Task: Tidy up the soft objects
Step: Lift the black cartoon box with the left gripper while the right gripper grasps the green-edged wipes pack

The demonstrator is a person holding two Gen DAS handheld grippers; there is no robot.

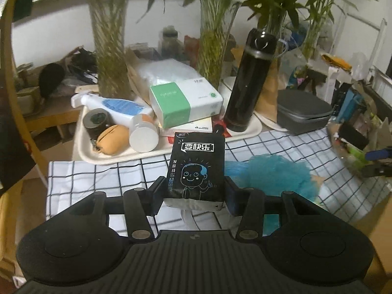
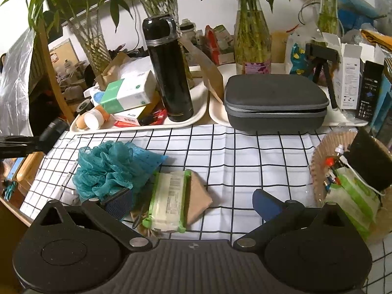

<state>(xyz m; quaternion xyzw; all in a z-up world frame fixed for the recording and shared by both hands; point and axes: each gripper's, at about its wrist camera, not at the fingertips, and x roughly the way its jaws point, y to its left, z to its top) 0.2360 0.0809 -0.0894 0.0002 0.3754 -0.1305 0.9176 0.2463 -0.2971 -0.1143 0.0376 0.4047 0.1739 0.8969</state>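
My left gripper point(image 1: 194, 191) is shut on a black tissue pack point(image 1: 197, 169) with a cartoon face and holds it above the checked cloth point(image 1: 98, 176). A teal bath pouf point(image 1: 276, 174) lies just right of it; it also shows in the right wrist view point(image 2: 105, 169). My right gripper point(image 2: 193, 203) is open and empty over the cloth, above a green-edged wet-wipe pack point(image 2: 169, 201) and a tan folded cloth point(image 2: 197, 198). A woven basket point(image 2: 318, 156) at the right holds a green pack and small items.
A cream tray point(image 1: 117, 158) behind the cloth holds a black flask point(image 1: 247, 80), a green-white tissue box point(image 1: 186, 100), a spray bottle and jars. A grey zip case point(image 2: 274, 100) sits on a second tray. Glass vases with bamboo stand behind. The table edge runs left.
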